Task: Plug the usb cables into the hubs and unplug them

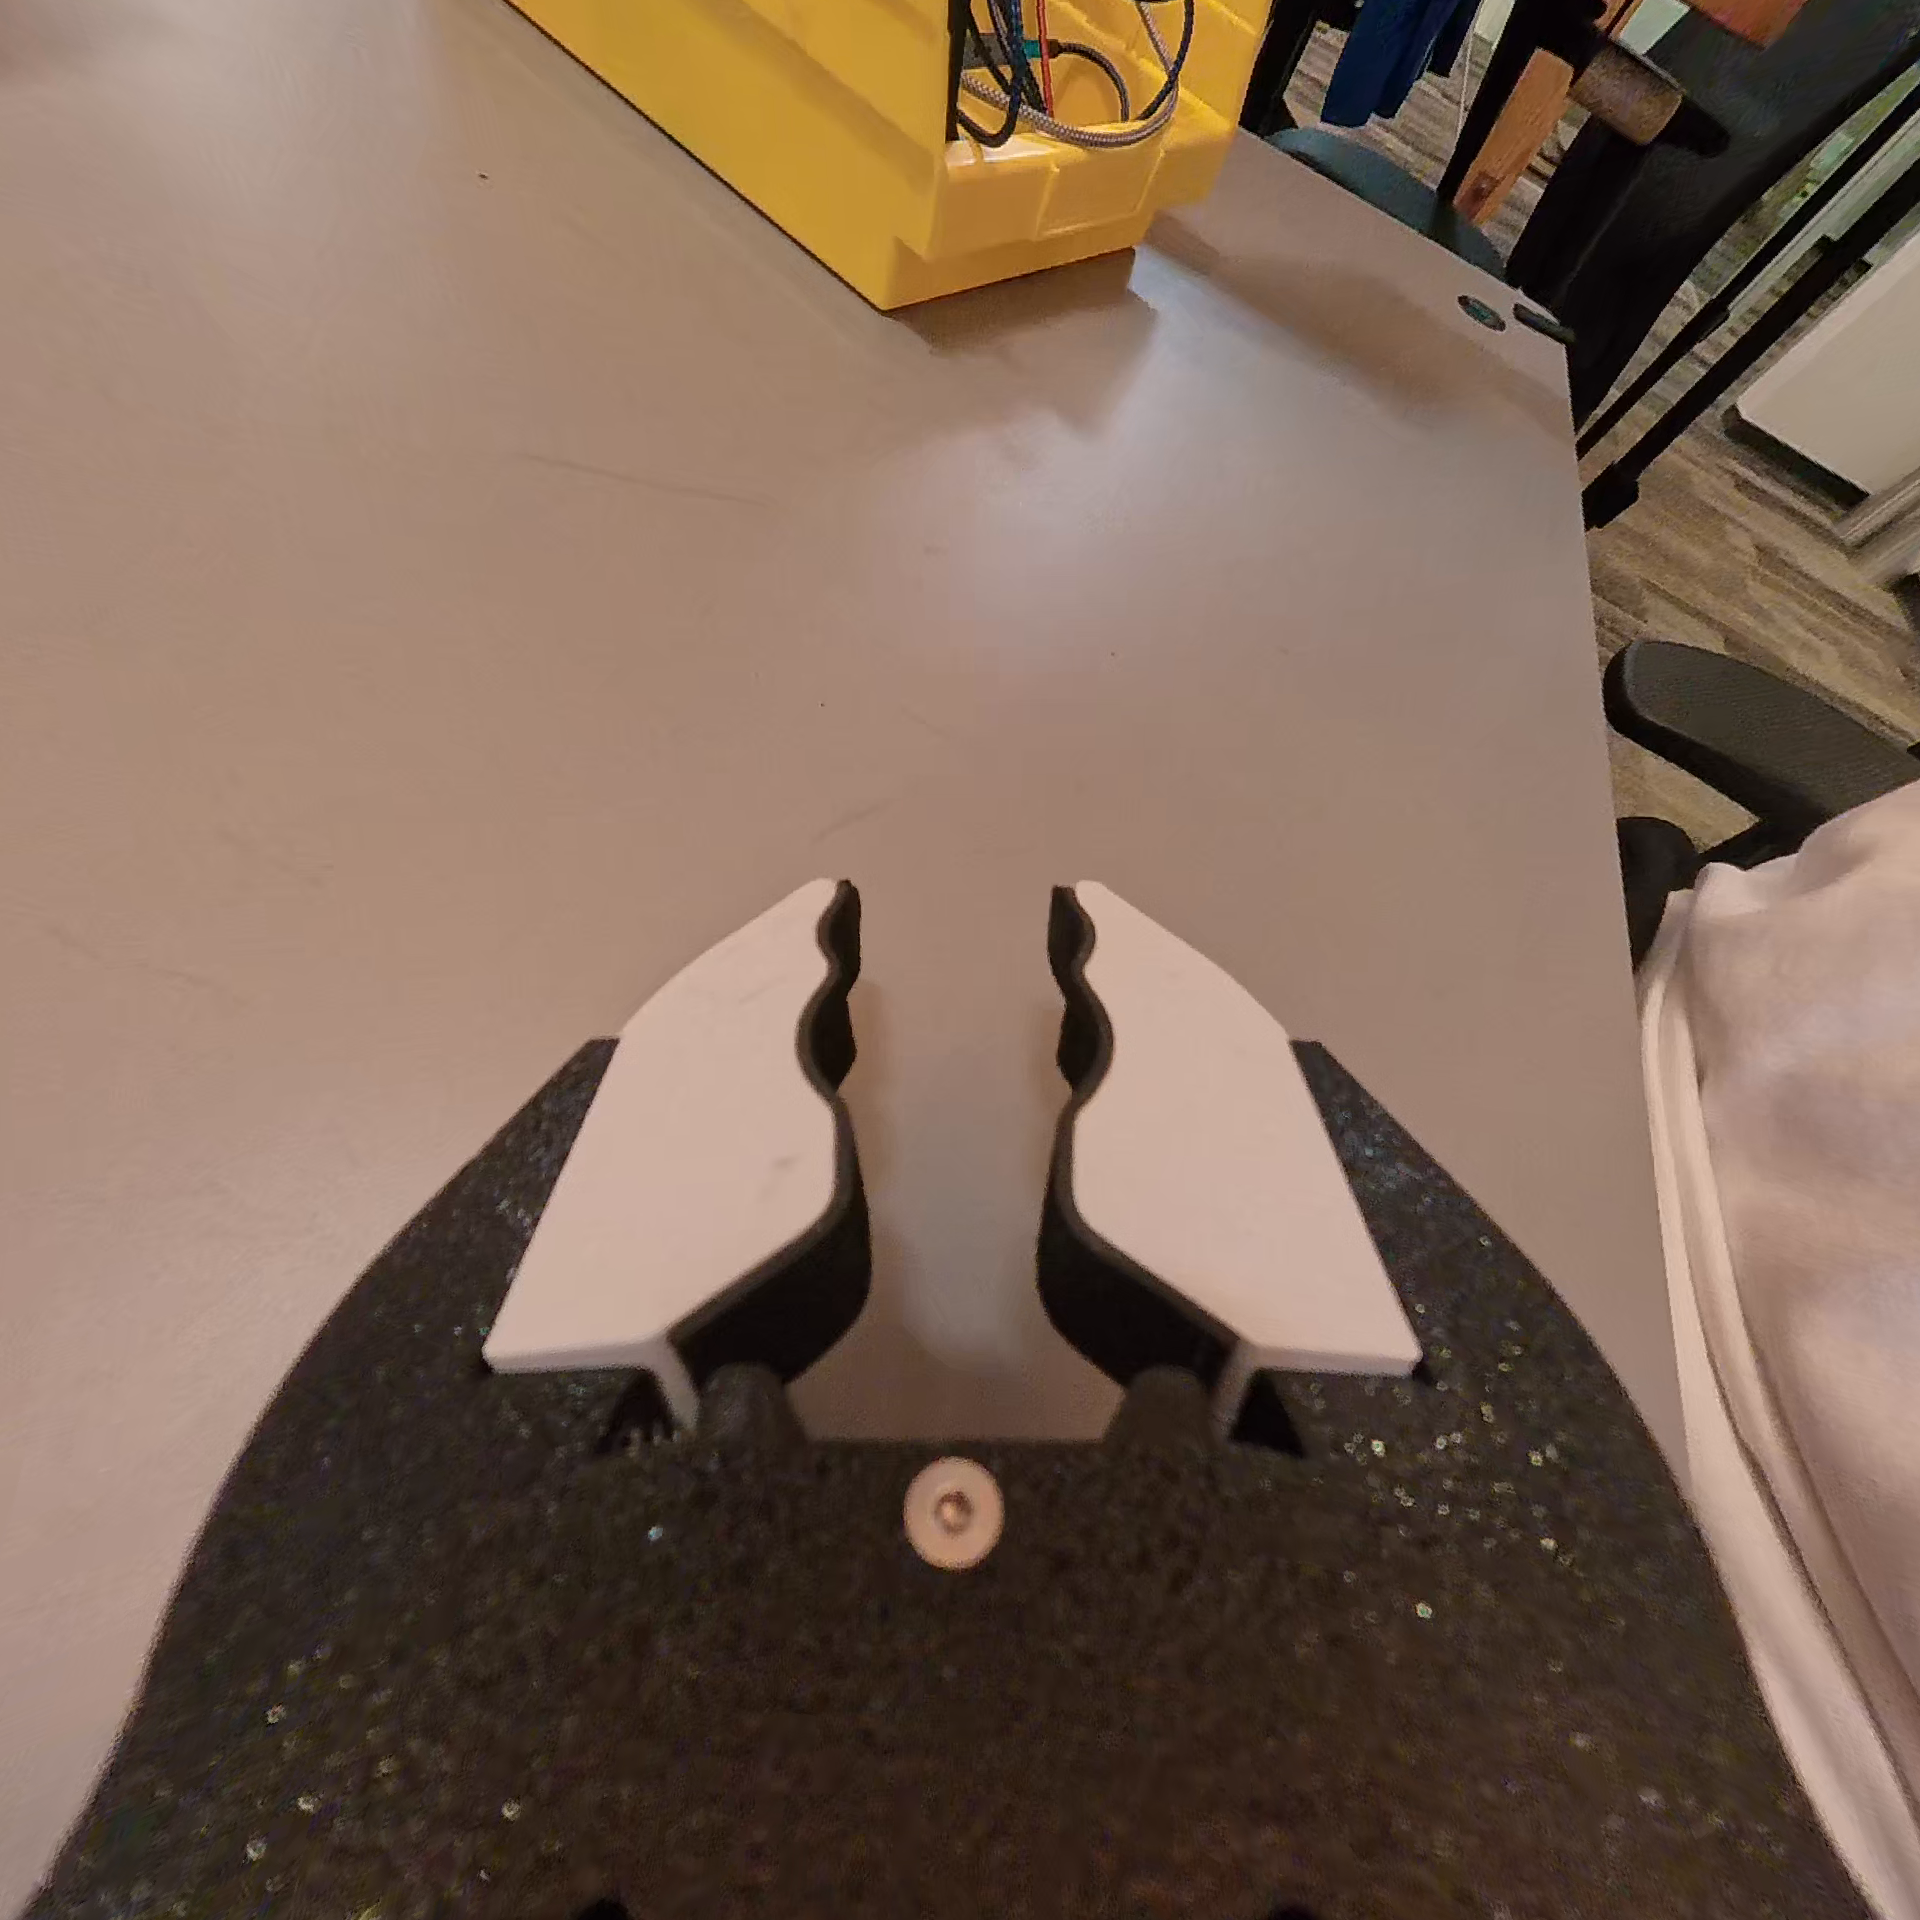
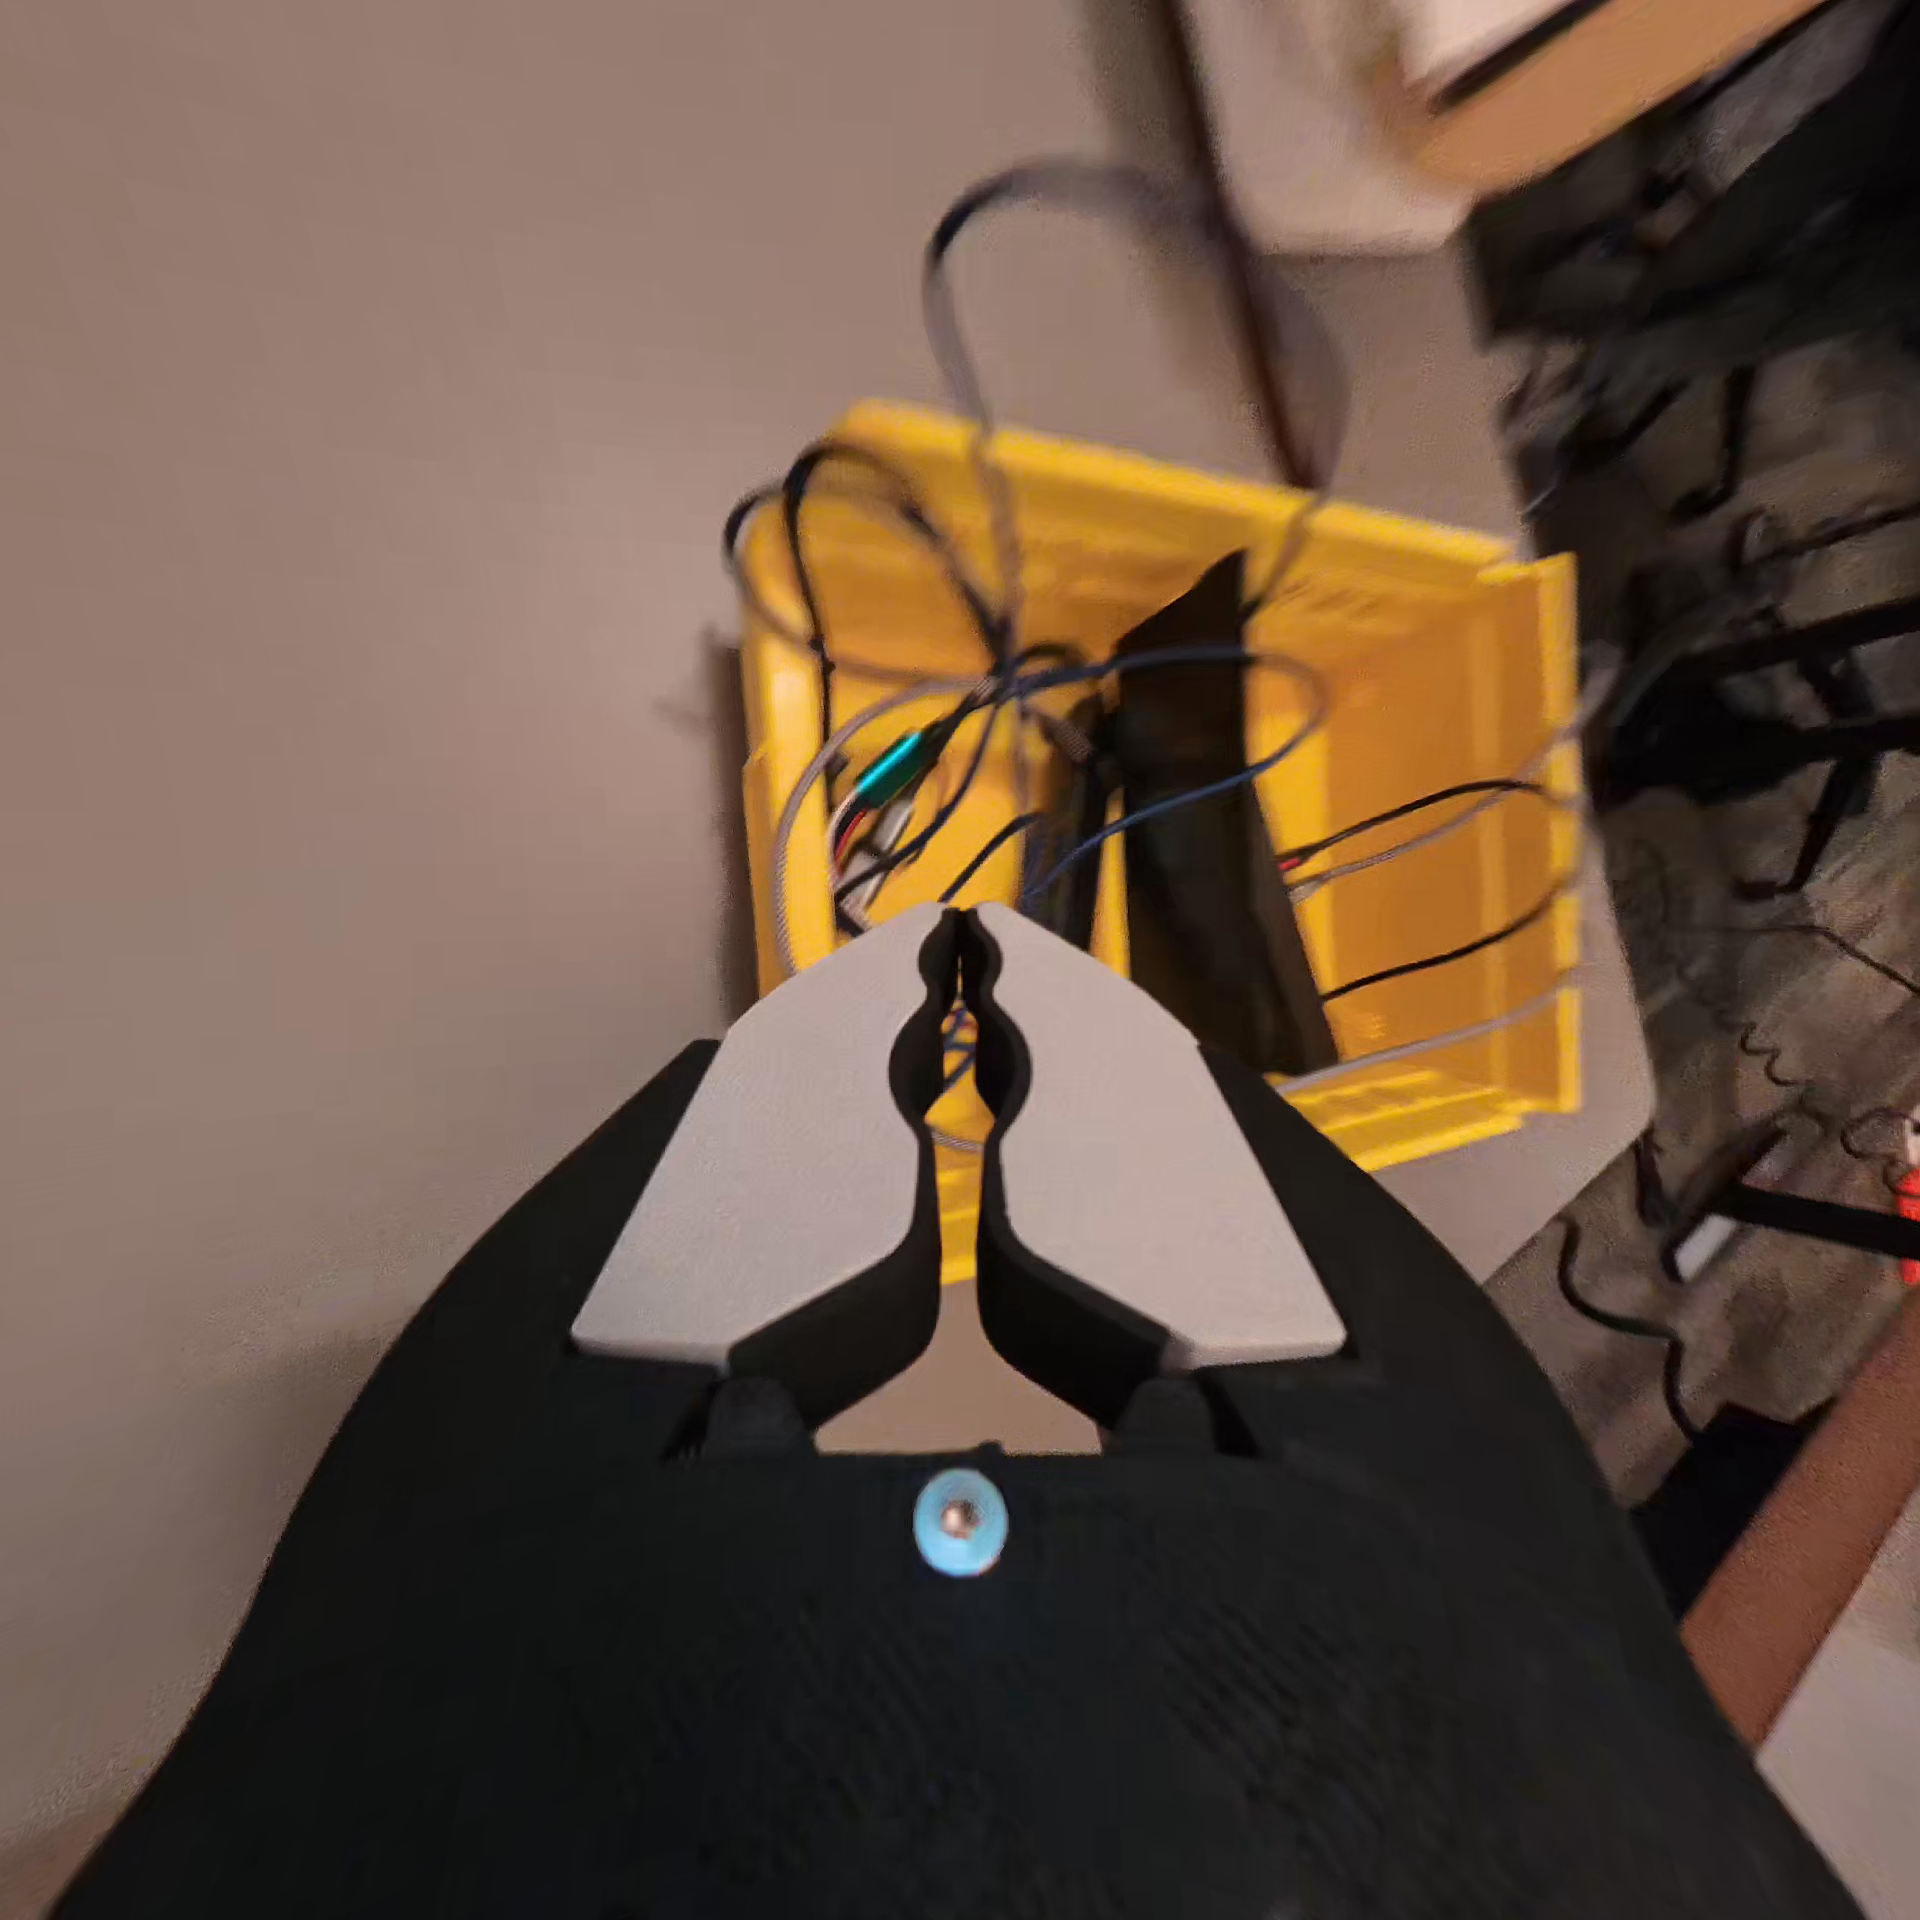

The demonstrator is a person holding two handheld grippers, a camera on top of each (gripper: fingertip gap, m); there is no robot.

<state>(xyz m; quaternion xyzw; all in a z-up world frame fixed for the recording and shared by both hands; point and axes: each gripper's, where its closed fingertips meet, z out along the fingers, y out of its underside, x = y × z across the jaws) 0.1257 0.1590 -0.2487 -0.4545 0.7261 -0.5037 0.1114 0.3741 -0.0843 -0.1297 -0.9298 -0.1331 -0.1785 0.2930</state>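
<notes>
A yellow bin (image 2: 1434, 727) on the grey table holds a tangle of USB cables (image 2: 1039, 665), one with a teal connector (image 2: 894, 769), and a dark upright slab (image 2: 1195, 831). My right gripper (image 2: 961, 916) hovers over the bin's near left part with its fingertips closed together. Thin cables show through the gap behind the tips, and the blur hides whether any is pinched. My left gripper (image 1: 956, 894) is open and empty, low over the bare table (image 1: 520, 520). The bin (image 1: 935, 156) and its cables (image 1: 1060, 94) lie far ahead of it.
The table's right edge (image 1: 1600, 675) runs close to my left gripper. A black office chair (image 1: 1766, 748) and a person's white garment (image 1: 1818, 1247) are beyond it. Dark stands and cords (image 2: 1714, 727) crowd the floor right of the bin. Spacing between my two grippers at the tips: around 35 centimetres.
</notes>
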